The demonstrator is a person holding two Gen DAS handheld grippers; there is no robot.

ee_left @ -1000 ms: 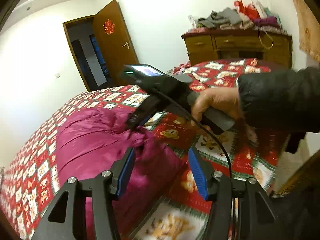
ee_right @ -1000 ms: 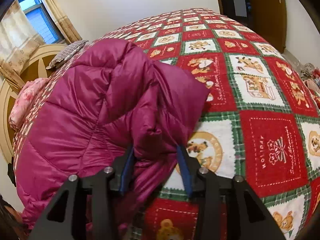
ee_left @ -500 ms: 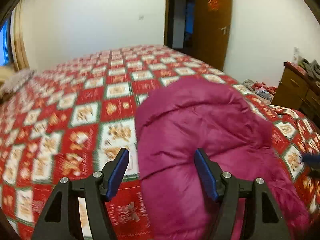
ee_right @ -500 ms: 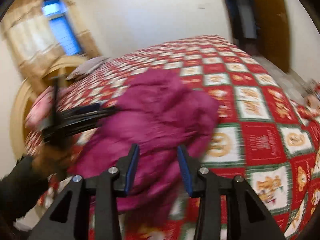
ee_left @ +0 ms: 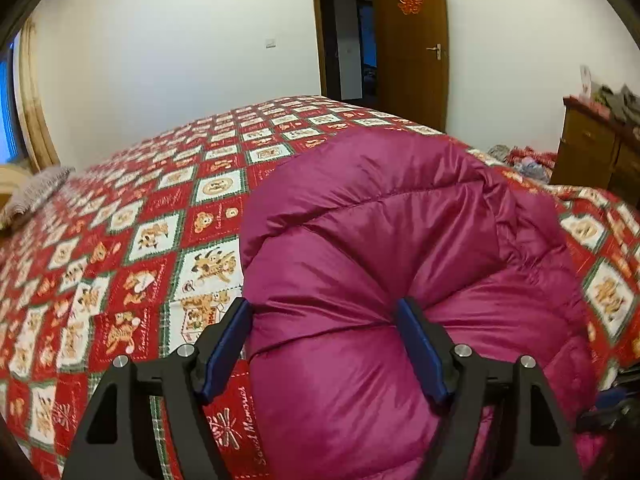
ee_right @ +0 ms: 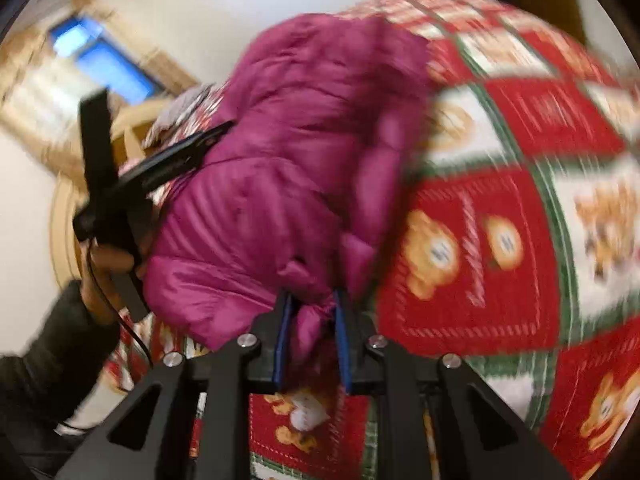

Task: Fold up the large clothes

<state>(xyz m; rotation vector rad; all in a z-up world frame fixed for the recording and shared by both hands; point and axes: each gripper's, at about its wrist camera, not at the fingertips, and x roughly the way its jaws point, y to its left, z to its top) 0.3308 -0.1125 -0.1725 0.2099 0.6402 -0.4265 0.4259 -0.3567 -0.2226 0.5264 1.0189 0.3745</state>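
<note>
Left wrist view: magenta quilted puffer jacket (ee_left: 400, 264) lies bunched on the bed, on top of the red-and-white patchwork bedspread with bear prints (ee_left: 132, 240). Left claw (ee_left: 324, 344) is spread wide, blue pads on either side of a fat puffy fold of the jacket; right pad presses into the fabric, left pad sits at the jacket's edge just touching it. No tight pinch visible, fingers well apart. Background: white wall, open brown wooden door (ee_left: 412, 48) with a red paper ornament, brown wooden dresser (ee_left: 596, 152) at far right with clutter on top, grey pillow (ee_left: 36, 196) at far left of the bed.

Right wrist view, heavily motion-blurred: right claw (ee_right: 312, 344) is narrowed down onto a small tuft of the jacket (ee_right: 300, 152), blue pads close together with magenta fabric pinched between them. Rest of the jacket bulges up and away from the claw over the bedspread (ee_right: 500, 220). At left, the person's left hand (ee_right: 106, 268) in a dark sleeve holds the other black gripper unit, whose finger reaches to the jacket's far side. Blue-lit window (ee_right: 104, 64) with pale curtains at upper left, rounded wooden headboard below it.
</note>
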